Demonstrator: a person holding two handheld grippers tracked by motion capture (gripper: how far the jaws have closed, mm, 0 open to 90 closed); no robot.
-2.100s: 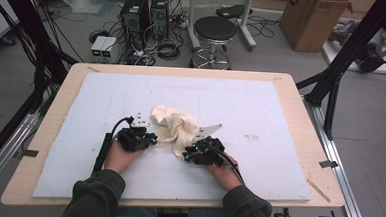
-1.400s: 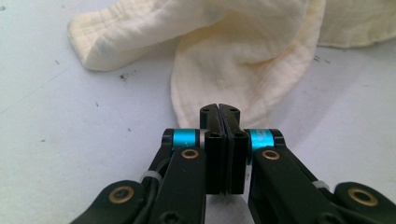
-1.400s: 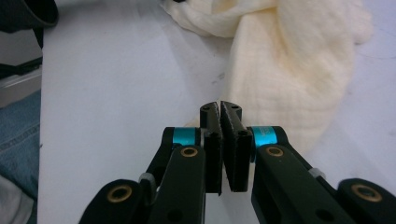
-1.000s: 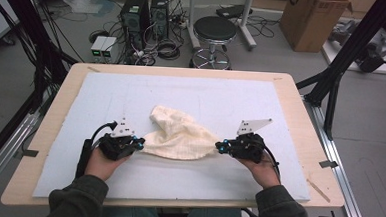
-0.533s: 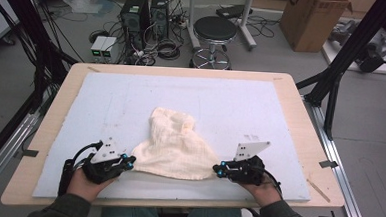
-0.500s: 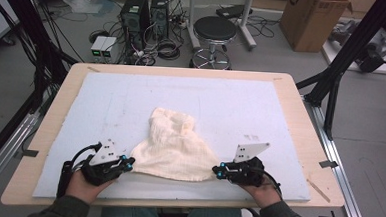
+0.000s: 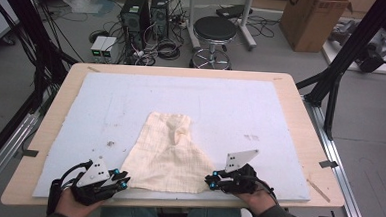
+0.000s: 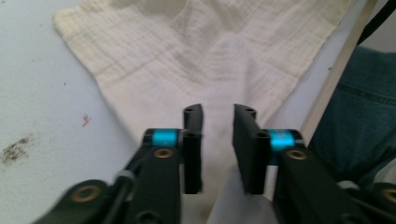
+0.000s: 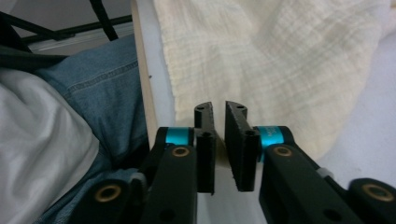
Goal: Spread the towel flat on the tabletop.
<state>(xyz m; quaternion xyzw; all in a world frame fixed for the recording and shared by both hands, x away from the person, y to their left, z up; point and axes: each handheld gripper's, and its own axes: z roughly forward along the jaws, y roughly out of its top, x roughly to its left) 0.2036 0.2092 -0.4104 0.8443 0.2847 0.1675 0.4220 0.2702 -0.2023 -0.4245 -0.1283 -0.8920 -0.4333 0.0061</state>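
A cream muslin cloth (image 7: pixel 171 155) lies spread flat on the white mat, its wide edge along the near side. My left gripper (image 7: pixel 123 181) sits at the cloth's near-left corner. In the left gripper view its jaws (image 8: pixel 218 116) stand apart, and the cloth (image 8: pixel 224 60) runs loosely through the gap. My right gripper (image 7: pixel 210 182) is at the near-right corner. In the right gripper view (image 9: pixel 219 112) its jaws are nearly together, pinching the corner of the cloth (image 9: pixel 280 56) in a narrow slit.
The white mat (image 7: pixel 241 106) covers most of the wooden table (image 7: pixel 307 129), whose near edge is just behind both grippers. The person's jeans (image 9: pixel 112 84) show below that edge. A stool (image 7: pixel 214 29), computers and a cardboard box stand on the floor beyond.
The cloth went from a bunched heap to spread flat as both grippers pulled apart and toward the near edge. In the last half second the left gripper drew back a little and its jaws parted.
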